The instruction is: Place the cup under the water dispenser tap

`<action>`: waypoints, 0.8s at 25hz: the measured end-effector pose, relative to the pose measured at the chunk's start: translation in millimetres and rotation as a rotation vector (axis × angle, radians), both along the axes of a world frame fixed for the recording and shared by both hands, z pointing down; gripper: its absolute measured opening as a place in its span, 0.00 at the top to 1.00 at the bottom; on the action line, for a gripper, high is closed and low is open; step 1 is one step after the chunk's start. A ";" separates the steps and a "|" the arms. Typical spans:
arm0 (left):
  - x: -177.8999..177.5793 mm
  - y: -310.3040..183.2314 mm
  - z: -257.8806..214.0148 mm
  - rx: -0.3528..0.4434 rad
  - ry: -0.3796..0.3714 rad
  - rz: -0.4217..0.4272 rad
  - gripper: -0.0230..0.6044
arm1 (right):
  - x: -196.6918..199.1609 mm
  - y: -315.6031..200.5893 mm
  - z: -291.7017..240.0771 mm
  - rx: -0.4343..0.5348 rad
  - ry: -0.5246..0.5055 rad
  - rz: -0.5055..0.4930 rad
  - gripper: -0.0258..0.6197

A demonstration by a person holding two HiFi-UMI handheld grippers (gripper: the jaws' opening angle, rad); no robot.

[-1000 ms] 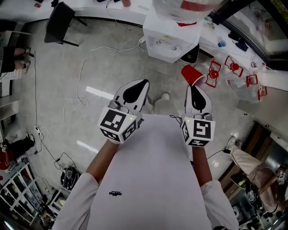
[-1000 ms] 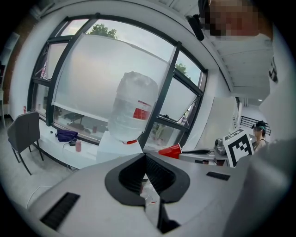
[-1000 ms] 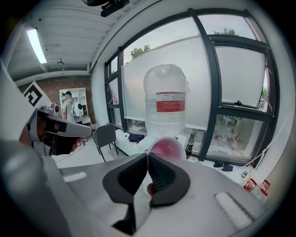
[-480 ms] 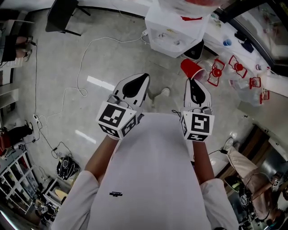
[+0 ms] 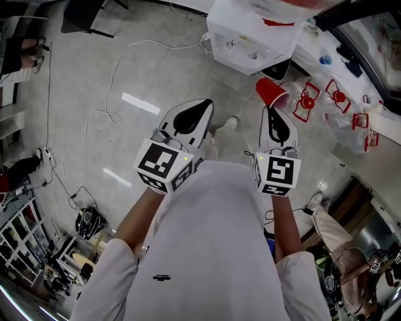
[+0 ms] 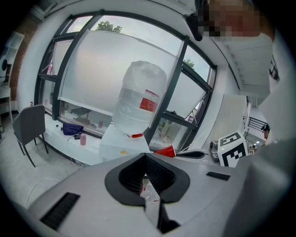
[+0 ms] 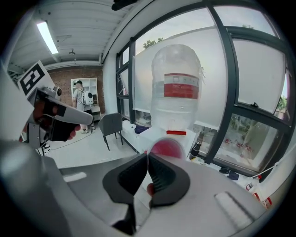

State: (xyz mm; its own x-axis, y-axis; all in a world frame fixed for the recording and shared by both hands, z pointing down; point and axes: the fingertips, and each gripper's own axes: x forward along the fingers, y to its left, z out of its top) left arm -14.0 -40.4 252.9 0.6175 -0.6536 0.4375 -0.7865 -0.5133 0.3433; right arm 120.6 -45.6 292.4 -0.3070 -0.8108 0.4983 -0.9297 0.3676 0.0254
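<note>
The red cup (image 5: 271,93) hangs over the floor, pinched by its rim in my right gripper (image 5: 270,110), which is shut on it. In the right gripper view the cup (image 7: 166,147) sits just past the jaws (image 7: 147,155), in front of the white water dispenser (image 7: 159,134) and its clear bottle (image 7: 178,88). The dispenser (image 5: 250,37) stands ahead at the top of the head view. My left gripper (image 5: 203,105) is held beside the right one, jaws together and nothing between them (image 6: 144,155). The taps are not clear to see.
A white cable (image 5: 113,81) loops over the grey floor on the left, and a dark chair (image 5: 81,19) stands at the far left. Red-framed items (image 5: 338,97) lie along the window ledge right of the dispenser. A person (image 7: 83,99) stands far back.
Both grippers have sunk a little and edged towards the dispenser. The cup stays in the right gripper, and neither gripper's jaws have moved.
</note>
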 end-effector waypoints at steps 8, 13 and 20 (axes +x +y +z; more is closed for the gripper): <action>5.8 -8.3 29.3 -0.045 -0.014 0.007 0.96 | -5.8 -17.0 29.9 -0.031 -0.006 -0.046 0.93; 12.0 -11.4 48.9 -0.067 -0.022 0.018 0.96 | -7.4 -27.2 56.6 -0.049 0.019 -0.068 0.93; 17.2 -17.4 73.9 -0.091 -0.023 0.013 0.96 | -16.2 -39.1 91.5 -0.080 0.044 -0.124 0.93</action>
State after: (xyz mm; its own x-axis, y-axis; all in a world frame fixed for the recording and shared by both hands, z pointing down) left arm 3.2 -57.8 326.9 0.6149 -0.6027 0.5086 -0.7882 -0.4909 0.3712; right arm 104.3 -84.6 383.8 -0.3794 -0.7248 0.5751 -0.8754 0.4824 0.0305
